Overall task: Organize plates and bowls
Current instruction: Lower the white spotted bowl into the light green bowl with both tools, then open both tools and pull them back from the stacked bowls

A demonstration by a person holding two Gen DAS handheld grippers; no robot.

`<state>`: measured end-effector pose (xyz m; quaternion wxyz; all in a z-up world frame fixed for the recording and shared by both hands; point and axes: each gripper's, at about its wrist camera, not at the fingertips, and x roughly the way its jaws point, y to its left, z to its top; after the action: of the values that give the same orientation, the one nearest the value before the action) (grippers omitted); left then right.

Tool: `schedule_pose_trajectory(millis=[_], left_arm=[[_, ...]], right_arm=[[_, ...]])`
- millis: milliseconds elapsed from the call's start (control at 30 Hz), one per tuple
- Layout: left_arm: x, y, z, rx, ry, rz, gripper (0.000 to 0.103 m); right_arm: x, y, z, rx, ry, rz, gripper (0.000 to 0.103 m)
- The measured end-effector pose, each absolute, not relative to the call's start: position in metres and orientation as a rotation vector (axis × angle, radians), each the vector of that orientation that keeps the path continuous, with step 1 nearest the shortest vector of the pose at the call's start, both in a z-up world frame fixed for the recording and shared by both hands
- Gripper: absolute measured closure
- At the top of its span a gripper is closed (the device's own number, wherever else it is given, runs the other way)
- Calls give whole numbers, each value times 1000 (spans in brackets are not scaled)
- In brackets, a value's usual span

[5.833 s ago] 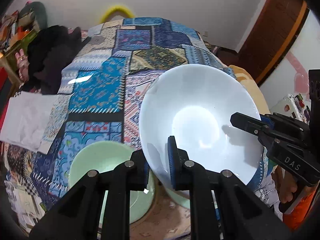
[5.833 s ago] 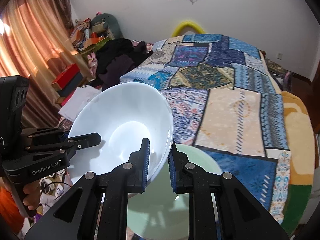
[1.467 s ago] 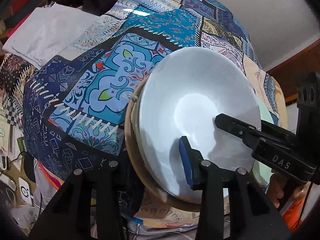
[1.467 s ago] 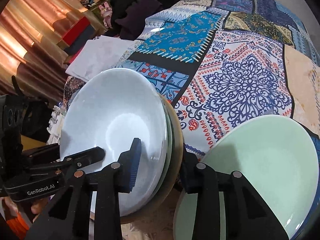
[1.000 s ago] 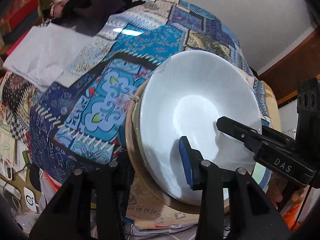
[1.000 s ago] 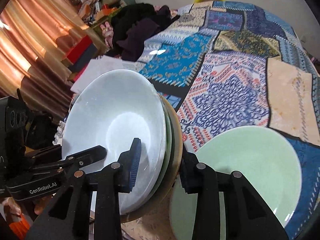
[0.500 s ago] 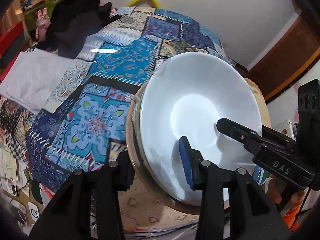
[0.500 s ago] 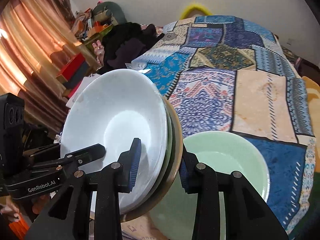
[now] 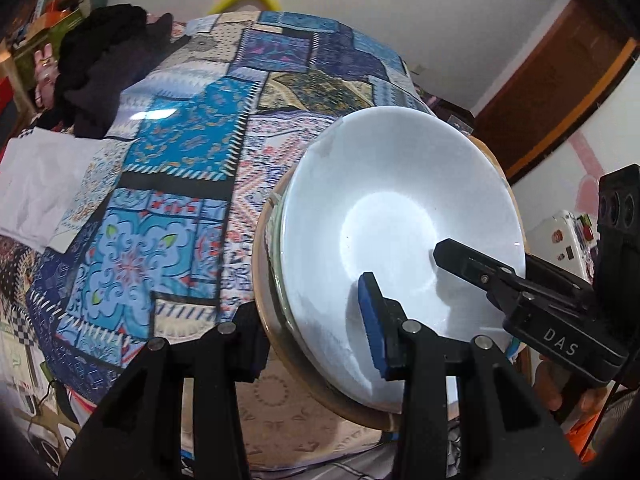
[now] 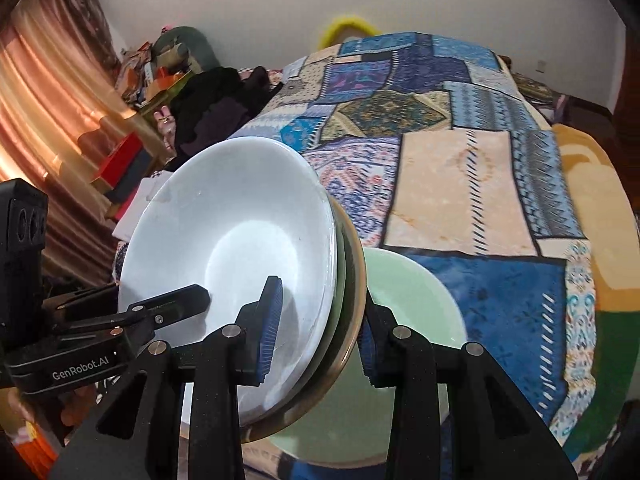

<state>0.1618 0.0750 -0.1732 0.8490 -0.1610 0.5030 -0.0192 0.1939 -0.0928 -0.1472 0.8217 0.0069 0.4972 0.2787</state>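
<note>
Both grippers clamp one tilted stack of dishes held above the bed: a white bowl point(image 9: 400, 216) on top, a pale green plate point(image 10: 340, 300) under it, and a tan plate point(image 9: 264, 276) at the bottom. My left gripper point(image 9: 312, 332) is shut on the stack's near rim, one finger inside the bowl. My right gripper point(image 10: 320, 328) is shut on the opposite rim. In the right wrist view the white bowl point(image 10: 232, 256) shows beside a green bowl point(image 10: 412, 320) resting on the bed below.
A patchwork quilt point(image 9: 192, 140) covers the bed. Dark clothes point(image 9: 104, 64) and white cloth point(image 9: 40, 184) lie at its left side. Curtains point(image 10: 52, 128) and cluttered shelves stand left; a wooden door point(image 9: 560, 80) is at the right.
The dish stack, held by both grippers, has been lifted and carried up over the bed. The green bowl now sits lower and closer under the stack.
</note>
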Motion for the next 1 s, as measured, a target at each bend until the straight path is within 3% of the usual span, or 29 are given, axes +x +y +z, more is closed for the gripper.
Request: schedule_pose_trajectory(millis=[1000], left_arm=[[189,32,-226,-288,1204,-93,63]], right_arm=[[191,-126,-194,44,1148,519,72]])
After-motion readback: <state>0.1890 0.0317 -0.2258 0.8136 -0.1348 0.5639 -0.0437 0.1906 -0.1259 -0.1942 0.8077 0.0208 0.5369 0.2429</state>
